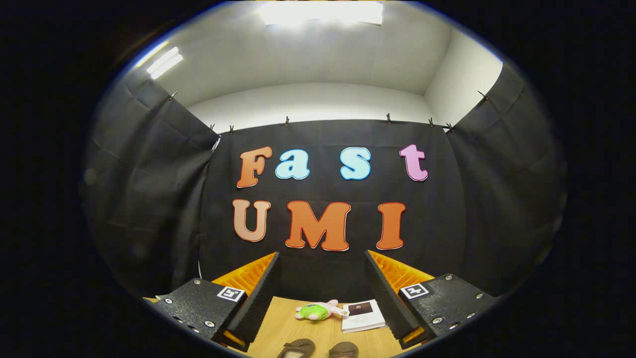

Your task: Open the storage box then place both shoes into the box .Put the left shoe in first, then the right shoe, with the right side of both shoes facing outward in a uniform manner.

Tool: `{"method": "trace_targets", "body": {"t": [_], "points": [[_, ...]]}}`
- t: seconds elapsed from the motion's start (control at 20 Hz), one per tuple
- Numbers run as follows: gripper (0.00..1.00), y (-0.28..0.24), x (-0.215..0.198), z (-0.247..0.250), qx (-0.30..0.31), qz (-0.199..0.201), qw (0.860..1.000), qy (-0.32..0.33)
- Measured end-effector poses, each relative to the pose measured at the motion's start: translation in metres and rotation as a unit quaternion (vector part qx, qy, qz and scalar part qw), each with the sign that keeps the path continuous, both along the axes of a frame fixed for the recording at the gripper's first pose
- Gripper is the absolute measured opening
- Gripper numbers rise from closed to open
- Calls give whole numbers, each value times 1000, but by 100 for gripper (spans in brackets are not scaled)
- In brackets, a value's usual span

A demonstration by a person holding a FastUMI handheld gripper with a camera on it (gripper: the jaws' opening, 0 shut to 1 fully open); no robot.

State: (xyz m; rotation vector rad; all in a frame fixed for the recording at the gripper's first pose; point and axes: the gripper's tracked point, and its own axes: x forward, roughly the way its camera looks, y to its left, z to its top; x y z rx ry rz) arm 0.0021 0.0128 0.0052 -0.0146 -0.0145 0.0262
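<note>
My gripper (322, 258) is held high above the wooden table (283, 323), its two fingers spread wide with nothing between them. Far below, between the fingers, two small dark shoes lie side by side on the table, only their tops showing: one (297, 347) on the left, the other (344, 349) on the right.
Beyond the shoes, a small plush toy in pink and green (318, 311) lies on the table, and a white booklet with a dark picture (361, 314) lies just right of it. Black cloth walls close off the back and both sides.
</note>
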Motion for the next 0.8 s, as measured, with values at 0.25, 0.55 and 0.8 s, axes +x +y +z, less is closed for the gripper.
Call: {"method": "trace_targets", "body": {"t": [0.25, 0.55, 0.8], "points": [[98, 12, 1, -7, 12, 20, 1000, 5], [98, 30, 7, -39, 7, 35, 999, 9], [98, 72, 12, -99, 38, 99, 991, 78]]}}
